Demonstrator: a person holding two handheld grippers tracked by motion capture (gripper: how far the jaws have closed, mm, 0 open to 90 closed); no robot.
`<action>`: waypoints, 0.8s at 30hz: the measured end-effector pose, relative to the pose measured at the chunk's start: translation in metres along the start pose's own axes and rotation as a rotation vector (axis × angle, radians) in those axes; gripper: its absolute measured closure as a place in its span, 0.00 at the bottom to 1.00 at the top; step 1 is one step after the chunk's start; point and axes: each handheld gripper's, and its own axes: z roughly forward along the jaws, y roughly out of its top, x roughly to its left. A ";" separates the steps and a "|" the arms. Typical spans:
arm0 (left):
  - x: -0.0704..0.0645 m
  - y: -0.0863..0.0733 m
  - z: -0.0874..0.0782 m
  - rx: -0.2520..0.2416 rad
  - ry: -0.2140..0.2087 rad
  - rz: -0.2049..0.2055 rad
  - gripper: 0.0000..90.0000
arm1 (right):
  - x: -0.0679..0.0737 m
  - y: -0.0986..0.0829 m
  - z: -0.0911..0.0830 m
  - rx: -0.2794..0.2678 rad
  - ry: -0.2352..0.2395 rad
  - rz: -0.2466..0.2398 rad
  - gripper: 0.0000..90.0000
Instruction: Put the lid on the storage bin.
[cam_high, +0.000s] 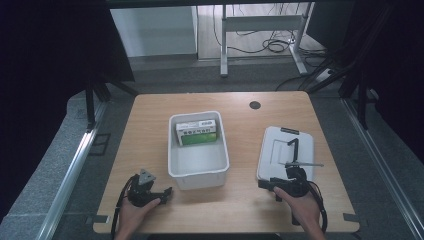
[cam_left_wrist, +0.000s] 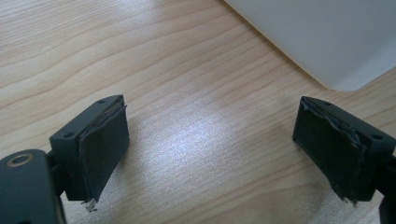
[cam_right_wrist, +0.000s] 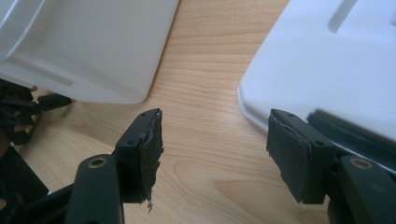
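Note:
A white plastic bin stands mid-table with a green and white box lying at its far end. To its right lies a flat white lid with black clips. My left gripper rests near the front left, just left of the bin's near corner; its jaws stand open over bare wood, with the bin corner ahead. My right gripper sits at the lid's near edge, open, with the bin on one side and the lid on the other.
The wooden table has a dark round grommet near its far edge. Behind it stand a metal desk frame and loose cables on the floor. The other gripper shows at the left of the right gripper view.

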 end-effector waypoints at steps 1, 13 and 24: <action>0.000 0.000 -0.001 -0.002 0.005 -0.001 0.12 | -0.001 0.001 -0.001 -0.005 0.003 0.004 0.40; 0.000 -0.001 -0.001 -0.003 0.006 -0.002 0.14 | 0.010 0.004 -0.005 0.002 -0.013 -0.042 0.42; 0.000 -0.001 -0.001 -0.003 0.006 -0.002 0.14 | 0.014 0.009 -0.011 -0.002 -0.029 -0.067 0.42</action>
